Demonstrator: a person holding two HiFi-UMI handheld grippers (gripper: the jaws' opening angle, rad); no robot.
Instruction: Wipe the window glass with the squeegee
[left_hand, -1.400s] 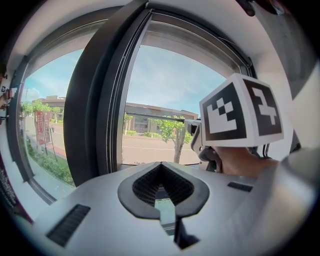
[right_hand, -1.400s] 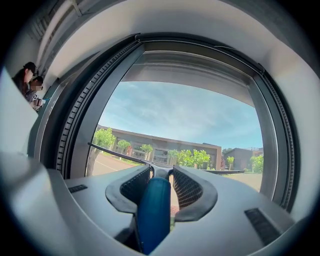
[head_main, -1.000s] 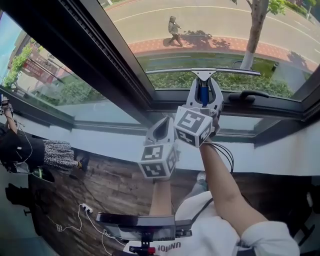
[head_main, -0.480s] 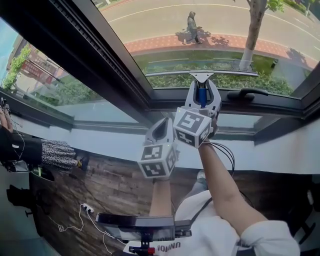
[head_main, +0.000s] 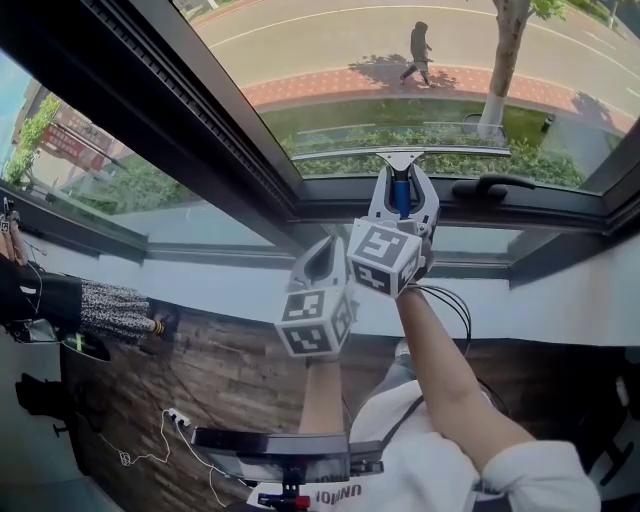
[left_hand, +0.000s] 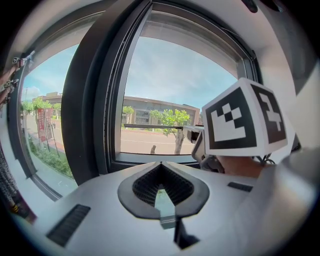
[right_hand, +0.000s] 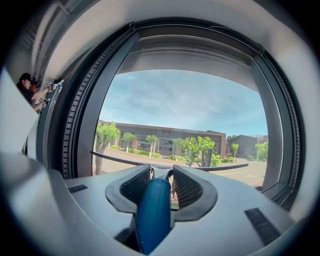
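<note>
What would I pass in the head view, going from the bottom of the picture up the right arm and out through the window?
Forearm → right claw → squeegee that it grips → grass strip → walking person

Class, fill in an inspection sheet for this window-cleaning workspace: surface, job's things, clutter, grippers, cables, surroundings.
Surface: window glass, no streaks that I can make out.
Job's things: squeegee, blade level across the lower glass, blue handle pointing down.
Clutter: nothing seen.
Grippers: right gripper shut on the squeegee handle; left gripper shut, empty, below and left of the right.
Cables: white cable on the floor; black cable by the right wrist.
Surroundings: street, tree and pedestrian outside; another person at the left.
</note>
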